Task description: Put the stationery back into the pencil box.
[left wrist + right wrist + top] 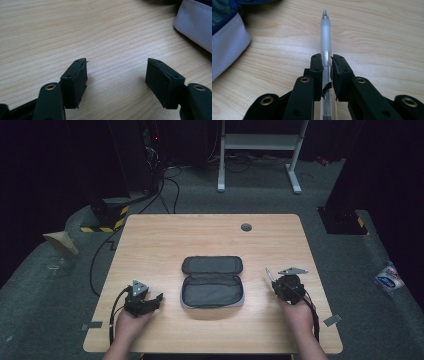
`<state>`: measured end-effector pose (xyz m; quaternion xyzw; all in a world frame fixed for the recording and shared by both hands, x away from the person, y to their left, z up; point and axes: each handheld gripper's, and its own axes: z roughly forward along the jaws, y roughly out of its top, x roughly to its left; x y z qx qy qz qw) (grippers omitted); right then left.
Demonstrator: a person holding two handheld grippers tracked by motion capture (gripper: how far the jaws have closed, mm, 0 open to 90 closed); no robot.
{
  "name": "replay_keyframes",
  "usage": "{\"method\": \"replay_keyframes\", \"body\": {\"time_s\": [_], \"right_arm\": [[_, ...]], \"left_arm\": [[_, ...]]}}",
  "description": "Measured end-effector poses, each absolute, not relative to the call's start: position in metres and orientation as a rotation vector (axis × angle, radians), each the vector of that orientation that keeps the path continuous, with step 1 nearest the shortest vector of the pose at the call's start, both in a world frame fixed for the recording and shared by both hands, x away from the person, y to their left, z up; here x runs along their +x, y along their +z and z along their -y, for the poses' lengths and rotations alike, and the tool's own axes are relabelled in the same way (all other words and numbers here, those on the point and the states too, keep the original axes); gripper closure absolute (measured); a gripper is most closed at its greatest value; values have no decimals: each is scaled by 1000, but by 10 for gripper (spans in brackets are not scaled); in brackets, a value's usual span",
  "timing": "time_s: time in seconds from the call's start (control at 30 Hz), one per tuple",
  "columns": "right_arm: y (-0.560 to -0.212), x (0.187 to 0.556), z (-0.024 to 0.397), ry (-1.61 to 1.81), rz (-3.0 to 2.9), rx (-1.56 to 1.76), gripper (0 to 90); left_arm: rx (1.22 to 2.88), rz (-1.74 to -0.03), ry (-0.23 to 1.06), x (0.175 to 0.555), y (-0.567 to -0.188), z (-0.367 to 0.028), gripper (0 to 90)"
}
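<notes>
1. Table (210, 227) of pale wood lies under everything, and my forearms come in over its near edge.
2. At the left, my left gripper (148, 300) rests low near the front of the table, just left of the pencil case and apart from it. In the left gripper view its jaws stand wide apart with bare wood between them, so it is released and grips nothing.
3. In the middle, the pencil case (212, 281) lies unzipped and folded open, its dark lid flap on the far side and its dark inner pocket nearer me. Its pale grey outer fabric shows at the upper right corner of the left gripper view and at the left edge of the right gripper view.
4. At the right, my right gripper (327, 58) is clenched on a pen (326, 32), a clear barrel with a frosted grip. The pads press its barrel from both sides, and the tip juts out past them over the wood.
5. From above, the pen pokes out of that gripper toward the far left, just right of the case and not touching it.
</notes>
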<state>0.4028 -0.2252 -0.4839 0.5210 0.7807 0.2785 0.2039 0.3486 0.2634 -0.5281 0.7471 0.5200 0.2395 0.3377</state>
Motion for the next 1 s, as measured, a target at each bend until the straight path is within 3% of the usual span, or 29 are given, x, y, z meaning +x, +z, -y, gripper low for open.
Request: {"method": "replay_keyframes", "body": {"time_s": [1.0], "right_arm": [[-455,406,205,882,-2212,1288,786]], "left_arm": [[1951,-1353,624,347,-528,-264,339]]}}
